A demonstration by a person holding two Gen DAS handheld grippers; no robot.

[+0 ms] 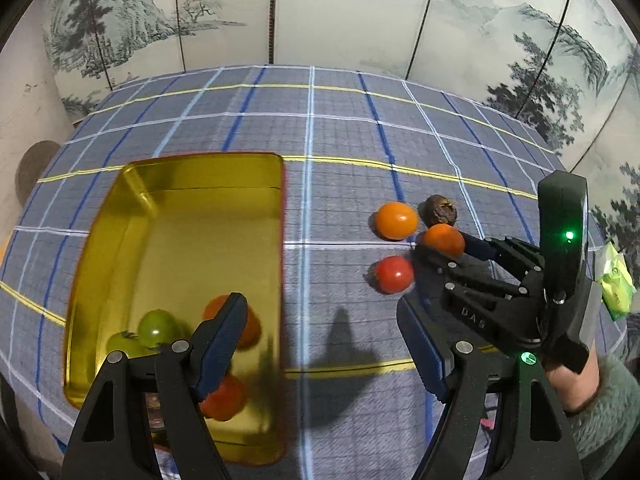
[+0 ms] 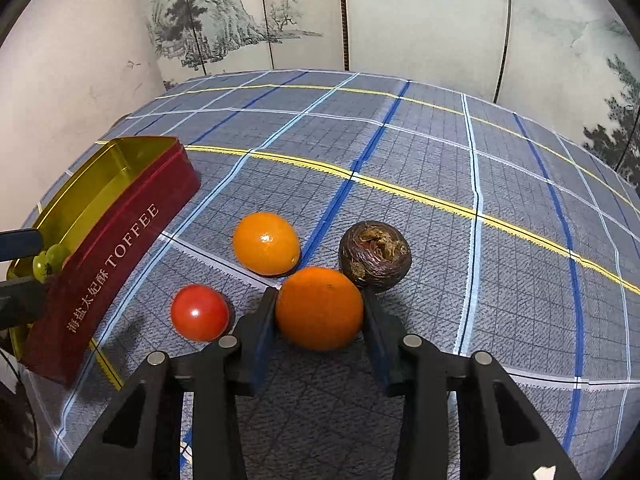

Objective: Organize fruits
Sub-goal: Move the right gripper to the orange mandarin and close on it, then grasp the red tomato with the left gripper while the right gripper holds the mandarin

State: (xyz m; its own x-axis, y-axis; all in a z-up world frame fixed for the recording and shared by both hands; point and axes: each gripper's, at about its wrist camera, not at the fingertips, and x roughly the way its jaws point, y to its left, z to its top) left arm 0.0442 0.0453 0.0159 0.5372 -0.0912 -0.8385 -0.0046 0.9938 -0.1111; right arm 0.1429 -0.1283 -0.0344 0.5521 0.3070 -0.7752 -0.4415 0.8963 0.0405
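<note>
Right wrist view, right tool (image 2: 320,316) clenching one orange (image 2: 320,308), left tool (image 1: 320,344) released, four fruits outside tin (image 2: 120,216).

Behind my work surface I see a folding screen (image 2: 420,20) painted with misty ink mountains and pines, its panels split by dark vertical joints. To the left stands a plain pale wall (image 2: 72,60). A blue-grey checked tablecloth (image 2: 400,152) with yellow, white and blue lines covers the table.
</note>
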